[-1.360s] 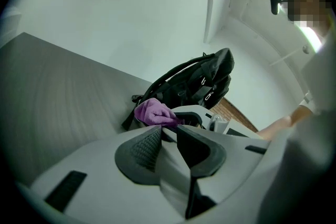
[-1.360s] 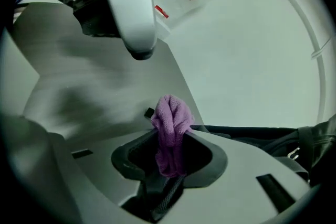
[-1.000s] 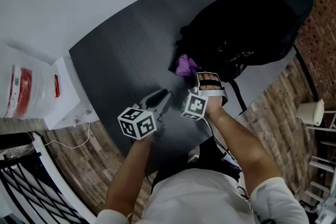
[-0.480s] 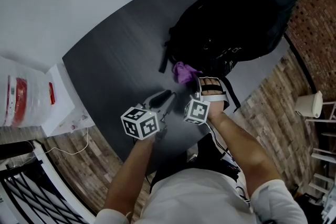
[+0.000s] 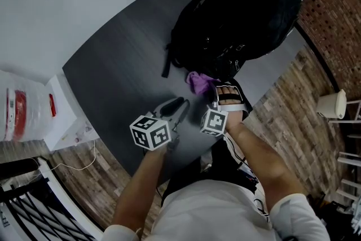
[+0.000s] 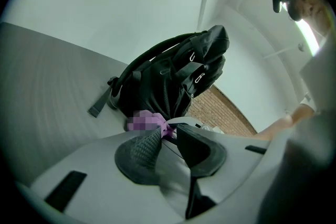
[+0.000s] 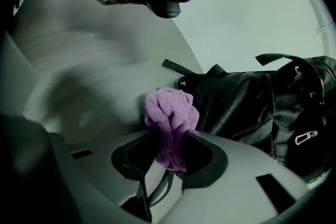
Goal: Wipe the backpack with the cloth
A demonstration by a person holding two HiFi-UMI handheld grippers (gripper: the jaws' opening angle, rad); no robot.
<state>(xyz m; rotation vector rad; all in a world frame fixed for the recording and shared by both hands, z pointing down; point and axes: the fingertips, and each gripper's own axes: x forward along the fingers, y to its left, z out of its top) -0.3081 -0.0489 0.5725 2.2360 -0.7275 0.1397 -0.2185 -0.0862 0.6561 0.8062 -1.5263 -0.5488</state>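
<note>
1. Two grippers sit nearest to us, one in each of our hands, both over the near end of the dark table [image 5: 113, 65].
2. Our left gripper [image 5: 176, 107] hovers over bare tabletop. In its own view the left gripper [image 6: 168, 131] has its jaws a narrow gap apart, with nothing between them.
3. Our right gripper [image 5: 207, 87] lies just to the right of it and points at the bag. Its own view shows the right gripper [image 7: 170, 139] clamped on the purple cloth [image 7: 169, 113]. The cloth bunches into a soft knot above the pads, and a short tail hangs down between them.
4. From the head view we see the cloth [image 5: 197, 81] at the near lower edge of the black backpack [image 5: 237, 14]. We cannot tell whether it presses on the fabric or sits just beside it.
5. Next comes the backpack [image 7: 247, 102] itself, lying on its side across the far right part of the table. Its shiny dark panel and a metal zip pull [image 7: 302, 137] face our right gripper. One loose strap [image 5: 166, 68] trails off its left side onto the tabletop, and the left gripper view shows the same strap [image 6: 100, 105].
6. Farthest out, a white bag with red print [image 5: 22, 113] lies off the table's left side. A brick-patterned floor [image 5: 293, 121] runs along the right.
</note>
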